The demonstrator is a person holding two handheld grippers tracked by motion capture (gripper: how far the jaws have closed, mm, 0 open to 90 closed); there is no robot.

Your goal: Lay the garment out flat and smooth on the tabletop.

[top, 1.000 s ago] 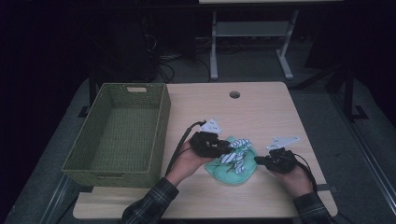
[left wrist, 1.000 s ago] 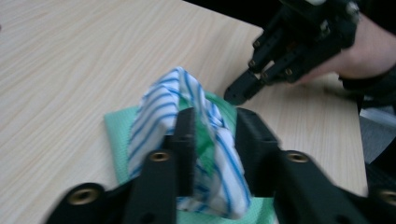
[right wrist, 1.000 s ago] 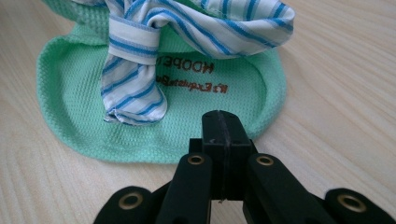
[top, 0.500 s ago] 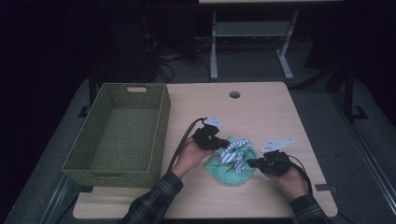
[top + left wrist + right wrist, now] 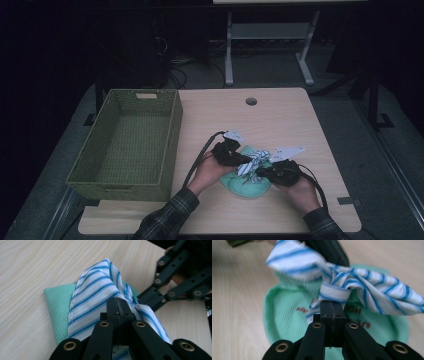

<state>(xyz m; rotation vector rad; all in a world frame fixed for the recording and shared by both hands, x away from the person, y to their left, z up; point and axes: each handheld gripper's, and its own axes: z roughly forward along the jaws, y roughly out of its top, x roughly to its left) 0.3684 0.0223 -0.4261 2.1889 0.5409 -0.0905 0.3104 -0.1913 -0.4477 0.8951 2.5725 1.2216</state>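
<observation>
Now the left claw (image 5: 117, 312) has just clenched onto the striped cloth (image 5: 255, 161), so both it and the right claw (image 5: 331, 312) grip it over the green cloth (image 5: 250, 184), right of the basket (image 5: 131, 140), ready to lift.

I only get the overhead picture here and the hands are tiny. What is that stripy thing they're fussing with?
Observer: A white cloth with blue stripes, lying bunched on a green cloth.
Operator: Are the pincers really gripping it?
Observer: Yes. The left gripper has its jaws closed on a fold of it; they have just closed.
Operator: And the other one?
Observer: The right gripper is shut on a twisted bunch of the same cloth.
Operator: Anything on the green one?
Observer: Reddish-brown lettering, too blurred to read.
</observation>
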